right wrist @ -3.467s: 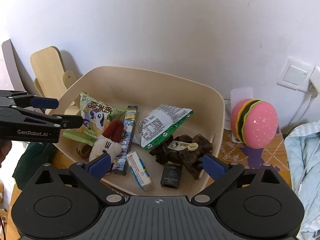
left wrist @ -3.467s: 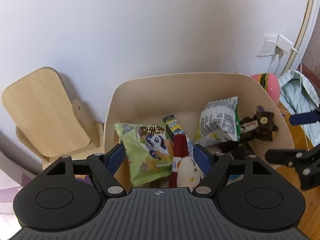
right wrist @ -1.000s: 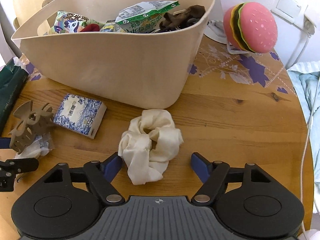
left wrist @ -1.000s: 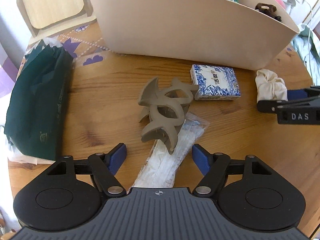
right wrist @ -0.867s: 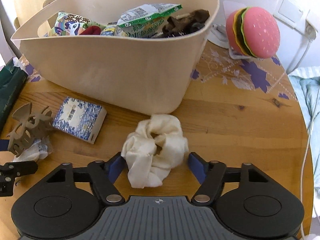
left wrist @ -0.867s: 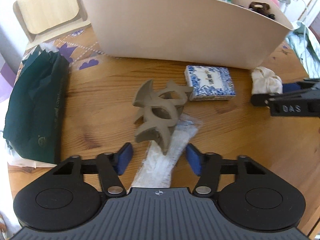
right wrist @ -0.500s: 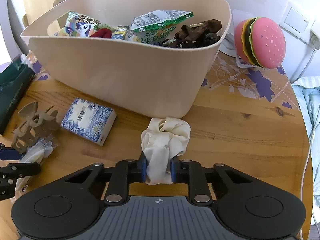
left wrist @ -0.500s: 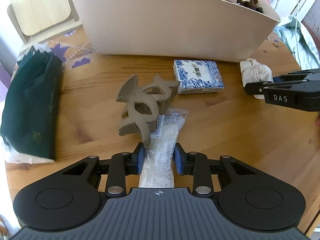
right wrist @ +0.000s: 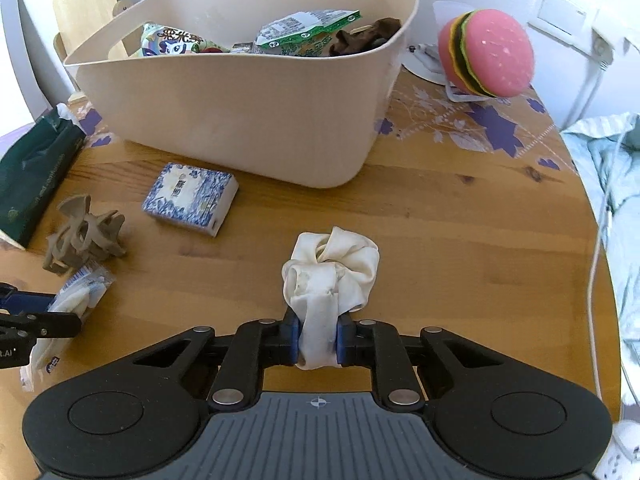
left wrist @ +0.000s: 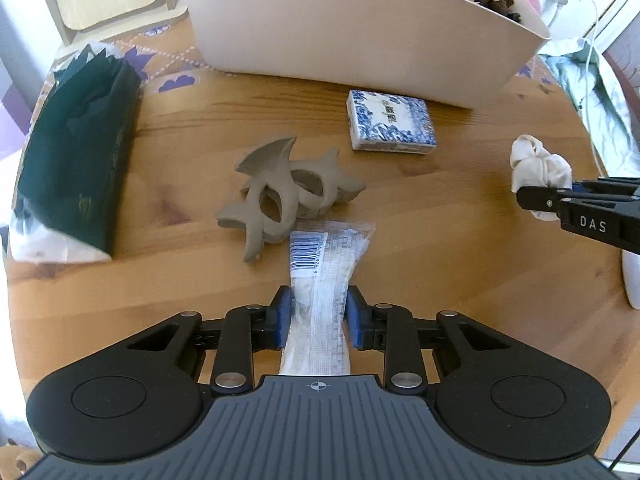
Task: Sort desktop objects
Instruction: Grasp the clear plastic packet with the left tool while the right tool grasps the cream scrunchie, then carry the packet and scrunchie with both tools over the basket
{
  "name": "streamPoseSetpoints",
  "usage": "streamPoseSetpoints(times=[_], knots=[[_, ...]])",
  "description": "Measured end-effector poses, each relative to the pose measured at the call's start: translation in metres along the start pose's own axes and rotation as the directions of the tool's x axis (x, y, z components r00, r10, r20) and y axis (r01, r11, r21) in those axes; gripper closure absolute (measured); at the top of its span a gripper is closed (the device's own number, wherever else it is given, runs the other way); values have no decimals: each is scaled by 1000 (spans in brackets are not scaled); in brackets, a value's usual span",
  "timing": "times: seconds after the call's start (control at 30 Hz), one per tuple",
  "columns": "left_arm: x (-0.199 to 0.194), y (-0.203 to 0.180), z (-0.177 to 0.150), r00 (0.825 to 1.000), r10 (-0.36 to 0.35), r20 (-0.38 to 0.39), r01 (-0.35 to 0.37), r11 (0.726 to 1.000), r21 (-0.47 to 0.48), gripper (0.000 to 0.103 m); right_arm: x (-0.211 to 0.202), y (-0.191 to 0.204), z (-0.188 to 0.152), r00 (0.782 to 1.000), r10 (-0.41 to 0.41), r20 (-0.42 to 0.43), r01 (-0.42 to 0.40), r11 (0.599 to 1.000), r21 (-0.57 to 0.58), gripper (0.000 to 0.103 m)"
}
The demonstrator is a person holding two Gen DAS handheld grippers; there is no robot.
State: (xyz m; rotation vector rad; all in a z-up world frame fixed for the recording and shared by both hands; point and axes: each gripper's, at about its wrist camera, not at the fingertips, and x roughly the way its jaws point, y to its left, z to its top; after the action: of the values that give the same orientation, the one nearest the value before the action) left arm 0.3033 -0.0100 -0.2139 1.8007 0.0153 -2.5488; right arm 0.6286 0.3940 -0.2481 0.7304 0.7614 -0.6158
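Left gripper: jaws closed tight on a clear plastic packet w/ barcode, pinched near its middle. Far end of the packet lies just beside a grey hair claw clip, which sits on the wooden table. Beyond the clip, a blue-and-white patterned box lies flat, just in front of the beige tub. A dark green tissue pack is at the table's left edge.

Right gripper: jaws squeezed shut on a cream scrunchie, holding one fold; rest of the scrunchie bunches out ahead of the fingers, over the table. Can't tell if it's lifted or touching.

Tub stands at the back of the table w/ snack bags and other bits inside. A pink burger toy stands to the tub's right, apart from it. Light cloth at the far right edge.
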Motion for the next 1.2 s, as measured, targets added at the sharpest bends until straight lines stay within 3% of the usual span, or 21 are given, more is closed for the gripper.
streamPoseSetpoints(times=[0.7, 1.2], knots=[[-54, 10, -22, 999, -32, 8, 31, 999, 20, 75, -73, -10, -40, 999, 6, 42, -8, 999, 47, 88], [-109, 14, 5, 990, -29, 140, 25, 999, 31, 75, -130, -15, -33, 986, 3, 164, -14, 997, 70, 88]])
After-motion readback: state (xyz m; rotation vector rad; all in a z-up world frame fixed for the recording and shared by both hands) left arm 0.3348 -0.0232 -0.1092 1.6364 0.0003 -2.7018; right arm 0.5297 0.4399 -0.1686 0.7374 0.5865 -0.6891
